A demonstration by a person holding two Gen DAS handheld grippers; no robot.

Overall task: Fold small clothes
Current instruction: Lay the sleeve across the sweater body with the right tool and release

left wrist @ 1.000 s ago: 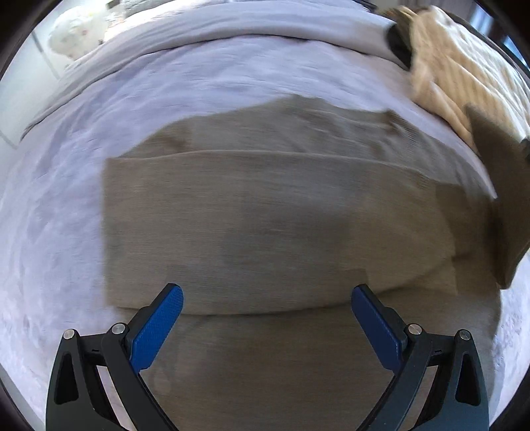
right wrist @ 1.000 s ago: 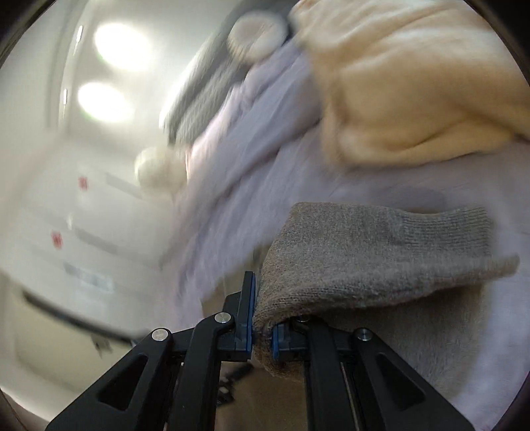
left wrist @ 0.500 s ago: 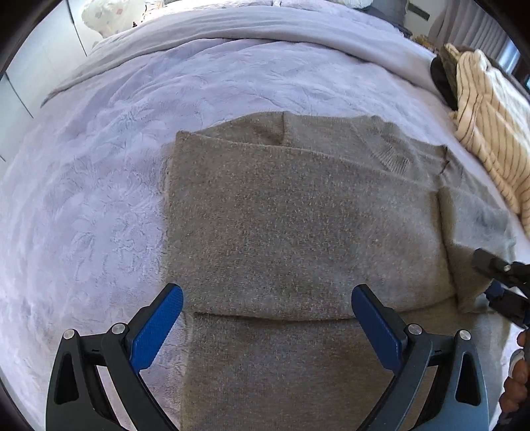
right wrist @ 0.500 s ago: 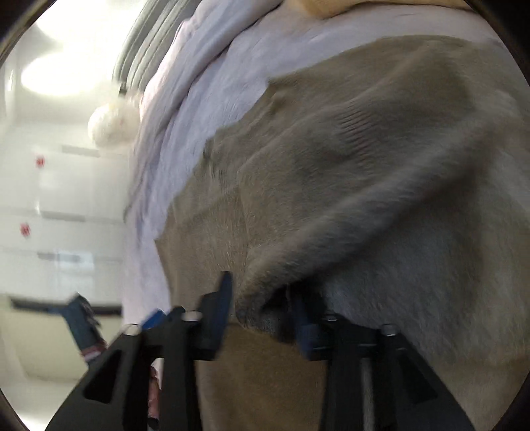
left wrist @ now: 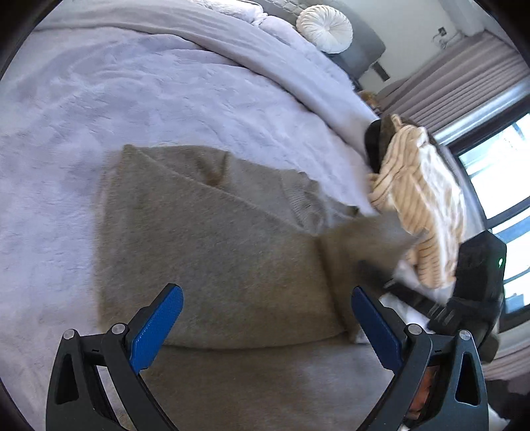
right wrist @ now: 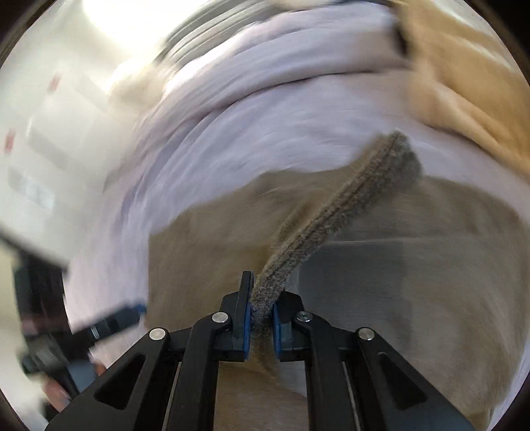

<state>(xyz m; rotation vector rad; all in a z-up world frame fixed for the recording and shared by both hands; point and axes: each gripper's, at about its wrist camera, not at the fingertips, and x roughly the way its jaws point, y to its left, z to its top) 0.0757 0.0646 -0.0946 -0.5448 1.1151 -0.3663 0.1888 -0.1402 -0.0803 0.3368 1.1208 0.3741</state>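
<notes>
A grey-brown knit sweater (left wrist: 215, 248) lies partly folded on the lavender bedspread (left wrist: 132, 99). My left gripper (left wrist: 265, 293) hovers open over the sweater's near part, with nothing between its blue pads. In the right wrist view the sweater (right wrist: 414, 281) fills the lower half, and a ribbed edge strip (right wrist: 347, 212) rises from it. My right gripper (right wrist: 263, 300) is closing, and its pads press on the near end of that strip. The right gripper's black housing (left wrist: 477, 265) shows at the right of the left wrist view, its fingers blurred at the sweater's right edge.
A cream striped garment (left wrist: 417, 199) is heaped at the bed's right side, on a dark item (left wrist: 372, 142). A round white cushion (left wrist: 324, 28) sits at the far end. Grey curtains (left wrist: 447, 83) and a window (left wrist: 497, 165) are beyond the bed.
The right gripper let go of the folded flap it carried, opened, then shut on the ribbed edge. The flap now lies on the sweater. The left view has swung toward the bed's right side.
</notes>
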